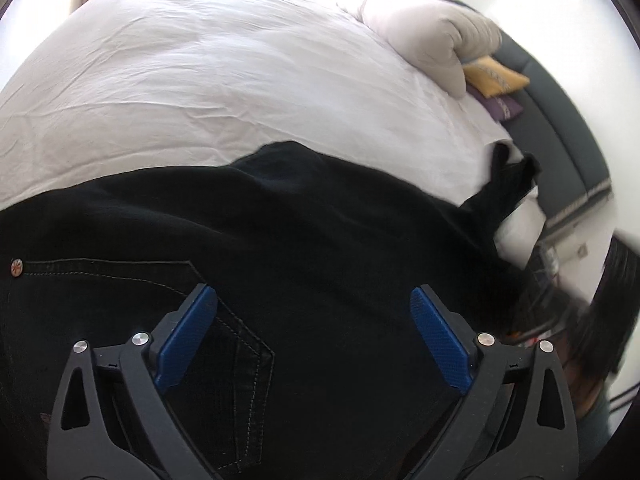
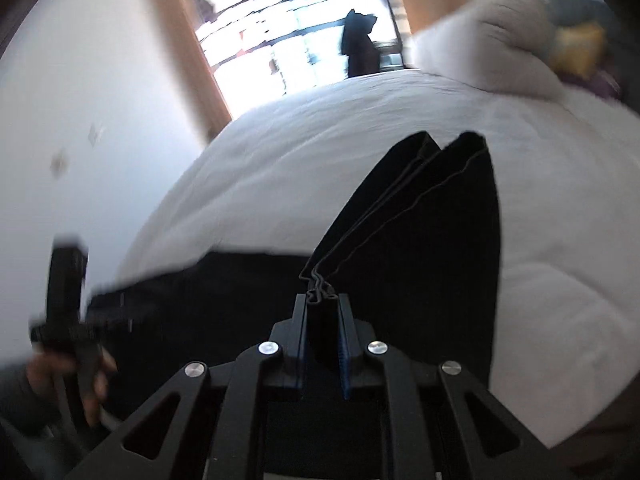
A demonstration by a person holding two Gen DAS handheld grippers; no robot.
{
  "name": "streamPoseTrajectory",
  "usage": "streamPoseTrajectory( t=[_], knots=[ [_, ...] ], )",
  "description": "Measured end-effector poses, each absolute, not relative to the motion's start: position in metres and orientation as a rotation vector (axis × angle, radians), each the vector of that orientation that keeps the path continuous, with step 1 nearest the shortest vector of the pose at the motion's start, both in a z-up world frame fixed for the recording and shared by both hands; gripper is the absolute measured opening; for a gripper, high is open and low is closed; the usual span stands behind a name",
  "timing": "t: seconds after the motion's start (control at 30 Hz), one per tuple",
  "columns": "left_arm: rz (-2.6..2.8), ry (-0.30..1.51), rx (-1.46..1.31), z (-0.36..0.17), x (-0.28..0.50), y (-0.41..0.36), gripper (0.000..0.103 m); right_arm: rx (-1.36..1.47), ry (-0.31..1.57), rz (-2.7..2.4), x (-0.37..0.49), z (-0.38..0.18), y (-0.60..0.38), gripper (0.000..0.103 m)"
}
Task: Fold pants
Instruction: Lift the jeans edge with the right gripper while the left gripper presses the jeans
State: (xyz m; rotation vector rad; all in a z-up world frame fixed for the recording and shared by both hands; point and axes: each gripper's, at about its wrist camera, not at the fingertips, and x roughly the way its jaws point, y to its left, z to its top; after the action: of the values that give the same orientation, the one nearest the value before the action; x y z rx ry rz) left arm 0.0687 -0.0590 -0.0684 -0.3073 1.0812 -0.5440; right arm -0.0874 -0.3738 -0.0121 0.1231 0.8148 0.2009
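Black denim pants (image 1: pixel 304 216) lie on a white bed (image 1: pixel 224 88). In the left wrist view my left gripper (image 1: pixel 314 300) is open and empty, hovering just above the seat, with a back pocket (image 1: pixel 240 344) under its left finger. In the right wrist view my right gripper (image 2: pixel 323 304) is shut on the stacked leg hems of the pants (image 2: pixel 420 240), held lifted above the bed (image 2: pixel 320 144). The raised legs fan out away from the jaws. My left gripper (image 2: pixel 68 312) shows blurred at the lower left, in a hand.
A rolled grey-white duvet (image 1: pixel 432 36) lies at the far right of the bed, with a yellow cushion (image 1: pixel 494 76) and a purple one (image 1: pixel 502 106) beside it. A dark headboard (image 1: pixel 560 120) runs along the right. A bright window (image 2: pixel 288 28) lies beyond the bed.
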Motion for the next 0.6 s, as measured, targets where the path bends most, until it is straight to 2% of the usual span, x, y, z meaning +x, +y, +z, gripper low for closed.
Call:
streamPoseTrajectory(
  t=[0.1, 0.2, 0.6],
  knots=[
    [-0.545, 1.076, -0.372, -0.068, 0.07, -0.051, 0.099, -0.079, 0.91, 0.313, -0.089, -0.047, -0.293, 0.014],
    [-0.551, 1.078, -0.411, -0.07, 0.07, -0.05, 0.101, -0.047, 0.936, 0.317, -0.089, -0.063, -0.274, 0.014],
    [-0.653, 1.249, -0.583, -0.091, 0.079, -0.082, 0.101, -0.129, 0.821, 0.379, -0.122, -0.028, -0.258, 0.014]
  ],
)
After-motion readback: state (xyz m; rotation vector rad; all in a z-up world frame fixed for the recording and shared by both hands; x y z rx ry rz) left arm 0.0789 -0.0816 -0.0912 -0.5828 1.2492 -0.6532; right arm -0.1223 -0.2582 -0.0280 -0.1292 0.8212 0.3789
